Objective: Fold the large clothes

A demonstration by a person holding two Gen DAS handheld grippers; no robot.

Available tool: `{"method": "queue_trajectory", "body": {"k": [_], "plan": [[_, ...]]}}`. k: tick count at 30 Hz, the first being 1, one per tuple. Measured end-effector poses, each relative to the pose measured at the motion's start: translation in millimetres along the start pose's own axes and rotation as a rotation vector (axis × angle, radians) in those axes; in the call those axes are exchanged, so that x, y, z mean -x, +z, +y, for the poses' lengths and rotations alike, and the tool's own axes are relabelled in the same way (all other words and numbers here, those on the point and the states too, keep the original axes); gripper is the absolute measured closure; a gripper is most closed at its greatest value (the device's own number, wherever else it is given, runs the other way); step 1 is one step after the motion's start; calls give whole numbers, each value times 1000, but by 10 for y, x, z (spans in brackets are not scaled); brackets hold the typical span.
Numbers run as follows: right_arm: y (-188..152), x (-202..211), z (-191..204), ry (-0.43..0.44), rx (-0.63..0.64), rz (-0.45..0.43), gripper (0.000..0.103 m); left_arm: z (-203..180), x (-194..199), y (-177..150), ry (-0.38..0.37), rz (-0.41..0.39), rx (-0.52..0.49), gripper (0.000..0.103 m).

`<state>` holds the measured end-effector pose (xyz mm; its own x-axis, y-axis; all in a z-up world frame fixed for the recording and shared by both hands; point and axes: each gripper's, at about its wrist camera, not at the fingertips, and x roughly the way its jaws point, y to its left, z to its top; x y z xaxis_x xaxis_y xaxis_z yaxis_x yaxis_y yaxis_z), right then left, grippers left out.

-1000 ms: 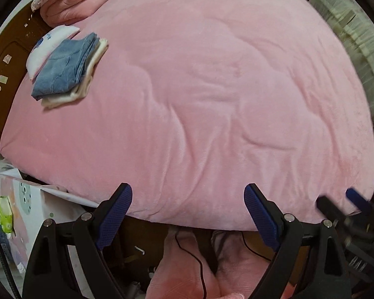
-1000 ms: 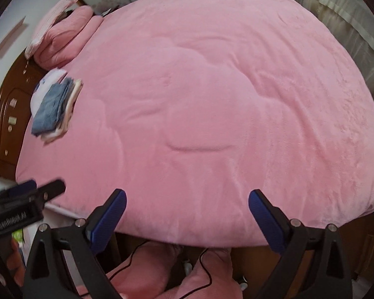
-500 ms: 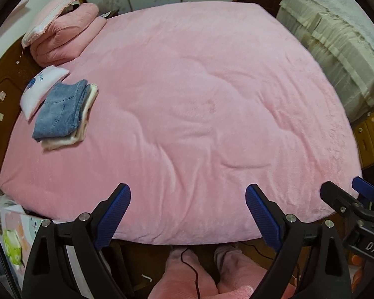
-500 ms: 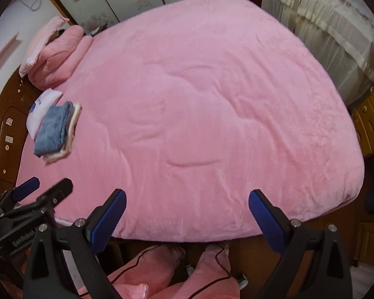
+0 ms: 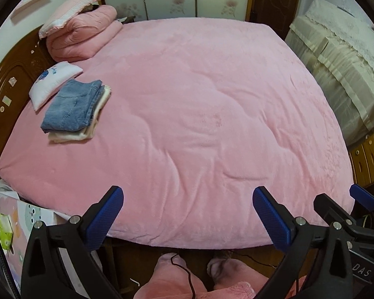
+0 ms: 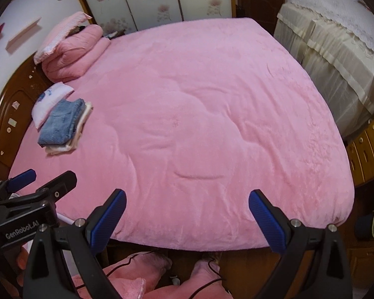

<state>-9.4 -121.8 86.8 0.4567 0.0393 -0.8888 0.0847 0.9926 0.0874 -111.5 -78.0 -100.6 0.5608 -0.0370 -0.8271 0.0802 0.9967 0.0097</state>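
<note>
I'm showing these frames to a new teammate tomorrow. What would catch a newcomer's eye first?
The big pink blanket spread over the whole bed dominates both views. Next comes the small stack at its left side near the headboard: folded jeans on a cream garment, with a rolled pink quilt behind. In the foreground, the left gripper and right gripper hang wide open over the near edge, holding nothing.
</note>
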Motion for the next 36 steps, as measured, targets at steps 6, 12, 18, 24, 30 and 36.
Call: {"method": "queue_trajectory", "body": {"k": [6, 12, 18, 24, 30, 36], "plan": [[-42, 96, 48, -1, 13, -31, 4, 64, 39, -58, 8, -9, 20, 0], [-91, 127, 98, -6, 30, -34, 2, 38, 1, -120, -5, 18, -3, 0], [-120, 104, 105, 4, 24, -28, 0, 31, 47, -162, -5, 2, -18, 0], [-104, 110, 90, 11, 19, -34, 0, 46, 49, -175, -7, 3, -16, 0], [-72, 83, 104, 9, 24, -23, 0, 84, 43, -146, -8, 17, -11, 0], [-50, 56, 126, 0, 30, -19, 0, 79, 10, -95, -3, 21, -15, 0]]}}
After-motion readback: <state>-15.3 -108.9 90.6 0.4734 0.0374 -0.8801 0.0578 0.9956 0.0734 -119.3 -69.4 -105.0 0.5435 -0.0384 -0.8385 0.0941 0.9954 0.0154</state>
